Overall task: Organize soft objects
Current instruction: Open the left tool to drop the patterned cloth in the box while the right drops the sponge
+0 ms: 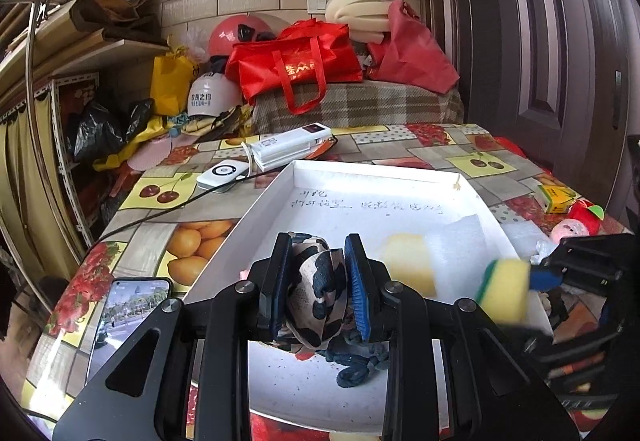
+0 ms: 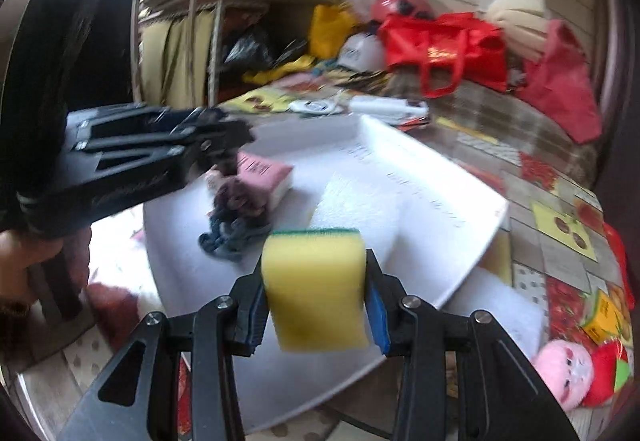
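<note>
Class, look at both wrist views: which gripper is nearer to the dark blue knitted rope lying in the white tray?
Left. The left gripper, holding a cow-print cloth, is directly above the rope; the right gripper, gripping the sponge, is off to the side.

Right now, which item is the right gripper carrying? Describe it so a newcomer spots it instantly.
Find the white tray on the fruit-print tablecloth. Over its near edge, the right gripper clamps a sponge. It is yellow with a thin green scouring layer, unlike the plain yellow one lying in the tray.

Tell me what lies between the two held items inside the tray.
In the left wrist view, a pale yellow foam block lies on the tray, between the spotted cloth and the sponge.
</note>
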A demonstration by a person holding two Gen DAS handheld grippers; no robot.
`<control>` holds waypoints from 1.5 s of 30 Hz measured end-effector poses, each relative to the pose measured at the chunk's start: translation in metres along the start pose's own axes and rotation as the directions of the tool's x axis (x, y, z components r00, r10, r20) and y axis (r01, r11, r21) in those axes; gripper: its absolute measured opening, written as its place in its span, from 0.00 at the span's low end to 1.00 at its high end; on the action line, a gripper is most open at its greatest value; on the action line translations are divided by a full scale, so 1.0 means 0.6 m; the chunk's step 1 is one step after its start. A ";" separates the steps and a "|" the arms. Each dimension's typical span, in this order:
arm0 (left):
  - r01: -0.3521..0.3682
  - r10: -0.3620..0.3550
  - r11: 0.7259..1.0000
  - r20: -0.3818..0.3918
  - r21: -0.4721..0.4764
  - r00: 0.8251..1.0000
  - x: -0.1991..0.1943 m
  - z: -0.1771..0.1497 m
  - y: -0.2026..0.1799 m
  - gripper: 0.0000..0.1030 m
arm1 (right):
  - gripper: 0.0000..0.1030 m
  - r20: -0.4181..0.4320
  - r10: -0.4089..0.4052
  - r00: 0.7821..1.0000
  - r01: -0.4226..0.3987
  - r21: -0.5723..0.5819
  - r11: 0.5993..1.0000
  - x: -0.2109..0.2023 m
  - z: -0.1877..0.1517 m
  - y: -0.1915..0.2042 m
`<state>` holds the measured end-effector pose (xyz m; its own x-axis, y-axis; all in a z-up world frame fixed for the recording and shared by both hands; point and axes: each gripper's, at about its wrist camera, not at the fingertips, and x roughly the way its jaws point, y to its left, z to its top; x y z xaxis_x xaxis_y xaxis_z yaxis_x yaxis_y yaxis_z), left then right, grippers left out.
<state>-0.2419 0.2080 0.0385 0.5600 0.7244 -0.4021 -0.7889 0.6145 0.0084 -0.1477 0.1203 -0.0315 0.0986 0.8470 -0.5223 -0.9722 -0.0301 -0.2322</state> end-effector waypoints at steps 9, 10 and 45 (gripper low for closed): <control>0.007 -0.007 1.000 -0.018 -0.010 1.000 0.011 0.003 0.004 0.26 | 0.40 -0.092 0.027 0.995 -0.036 -0.090 0.995 0.031 -0.001 0.030; 0.006 -0.007 1.000 -0.022 -0.008 1.000 0.013 0.003 0.003 0.26 | 0.40 -0.092 0.029 0.995 -0.037 -0.085 0.996 0.035 0.001 0.027; -0.055 0.062 0.996 -0.103 0.068 0.993 0.085 0.021 -0.016 0.27 | 0.52 -0.083 -0.073 0.994 0.079 0.077 0.994 0.097 0.048 -0.030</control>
<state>-0.2027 0.2430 0.0294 0.4805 0.7251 -0.4933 -0.7997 0.5932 0.0930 -0.1305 0.1851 -0.0342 0.1861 0.8003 -0.5700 -0.9748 0.0779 -0.2088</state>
